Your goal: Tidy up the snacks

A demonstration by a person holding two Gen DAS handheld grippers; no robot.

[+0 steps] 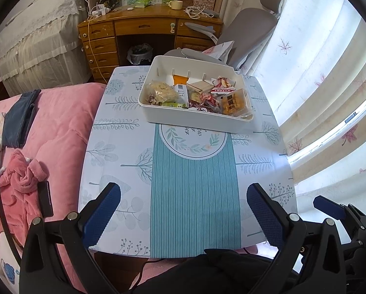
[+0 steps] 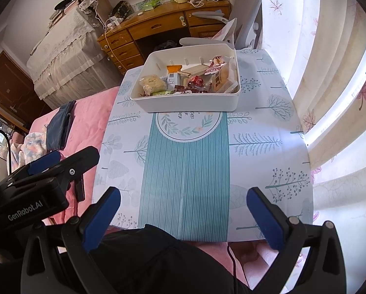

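Note:
A white plastic bin [image 1: 158,114] stands at the far end of the table [image 1: 109,161]; it also shows in the right wrist view [image 2: 183,103]. It holds several snack packs: a clear bag of pale crackers [image 1: 162,90], red-wrapped sweets [image 1: 208,100], a yellow cake pack [image 1: 234,104] and an orange pack [image 1: 179,79]. My left gripper [image 1: 183,196] is open and empty above the table's near end. My right gripper [image 2: 183,201] is open and empty, also at the near end, to the right of the left one.
A pink-quilted bed [image 1: 60,127] lies left of the table, with a dark phone [image 1: 45,198] at its edge. A wooden desk [image 1: 146,29] and a grey chair [image 1: 251,31] stand behind. Curtains [image 1: 318,73] hang on the right.

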